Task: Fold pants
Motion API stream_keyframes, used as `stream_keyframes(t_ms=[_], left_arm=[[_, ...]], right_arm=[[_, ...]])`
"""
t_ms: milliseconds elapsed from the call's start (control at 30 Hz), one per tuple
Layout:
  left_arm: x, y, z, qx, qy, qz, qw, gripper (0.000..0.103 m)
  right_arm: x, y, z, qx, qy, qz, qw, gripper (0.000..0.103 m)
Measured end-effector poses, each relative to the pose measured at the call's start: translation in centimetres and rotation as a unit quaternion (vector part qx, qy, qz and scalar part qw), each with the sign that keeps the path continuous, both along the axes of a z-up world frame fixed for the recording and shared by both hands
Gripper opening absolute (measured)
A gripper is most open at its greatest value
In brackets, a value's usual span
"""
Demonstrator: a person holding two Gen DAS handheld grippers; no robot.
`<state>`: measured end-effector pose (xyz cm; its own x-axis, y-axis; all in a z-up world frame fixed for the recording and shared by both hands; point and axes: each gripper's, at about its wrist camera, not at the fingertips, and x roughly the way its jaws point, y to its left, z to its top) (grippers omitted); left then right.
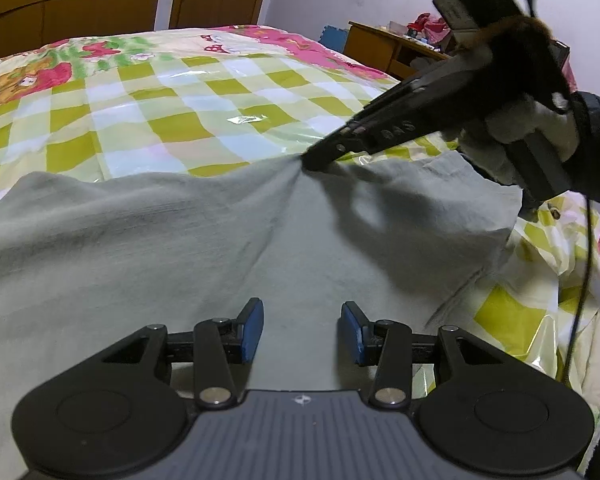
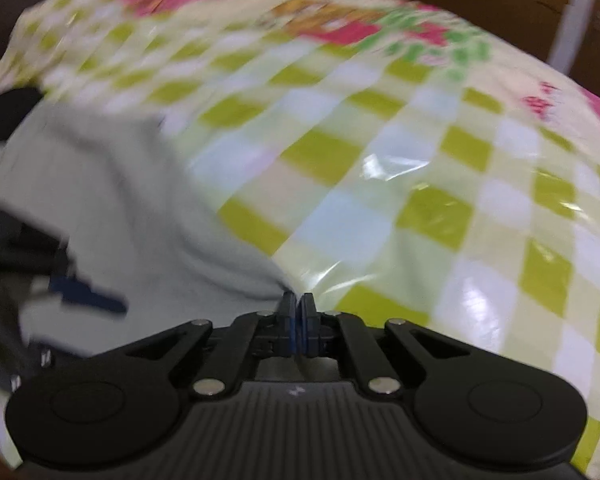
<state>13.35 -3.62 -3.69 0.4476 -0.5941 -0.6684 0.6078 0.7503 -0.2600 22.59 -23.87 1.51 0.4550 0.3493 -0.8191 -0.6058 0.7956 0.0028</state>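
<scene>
Pants [image 1: 180, 248], grey, lie spread on the checked bedcover [image 1: 148, 100], with one edge pinched between the pressed-together fingers of the right gripper [image 2: 299, 312], the cloth drawn into a taut peak at the bite. Left gripper [image 1: 302, 330] hovers over the fabric with fingers spread, holding nothing. Judged risk: the thin bite may slip under pull, or the unweighted cloth may drag and bunch on the glossy cover.

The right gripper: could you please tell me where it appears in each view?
Left wrist view: right gripper at upper right, pinching the grey pants.
Right wrist view: bottom centre, shut on the pants' edge.
Shared landmark: the checked bedcover.
</scene>
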Motion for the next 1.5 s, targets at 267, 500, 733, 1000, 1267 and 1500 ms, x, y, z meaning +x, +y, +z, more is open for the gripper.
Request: stream_keyframes(t_ms=[267, 500, 733, 1000, 1267, 1500], left_arm=[[-0.8, -0.1, 0.5, 0.013, -0.006, -0.004, 0.9999, 0.055], [-2.4, -0.7, 0.7, 0.032, -0.010, -0.005, 0.9994, 0.056], [-3.7, -2.2, 2.3, 0.053, -0.026, -0.003, 0.9982, 0.056], [-4.4, -4.6, 2.7, 0.061, -0.036, -0.019, 0.9973, 0.056], [-4.3, -5.7, 2.5, 0.058, -0.033, -0.031, 0.9973, 0.056], [-3.6, -6.1, 2.5, 0.053, -0.034, -0.033, 0.9975, 0.056]], right_arm=[[-1.8, -2.8, 0.4, 0.053, -0.006, -0.093, 0.994, 0.013], [-10.1, -12.3, -0.1, 0.052, 0.023, -0.281, 0.958, 0.014], [-14.9, -20.3, 0.2, 0.146, 0.011, -0.456, 0.878, 0.016], [-16.1, -22.5, -1.7, 0.208, 0.052, -0.492, 0.844, 0.026], [-14.9, -24.0, -3.5, 0.293, 0.036, -0.515, 0.805, 0.039], [-12.3, -23.0, -4.0, 0.340, 0.036, -0.490, 0.802, 0.039]])
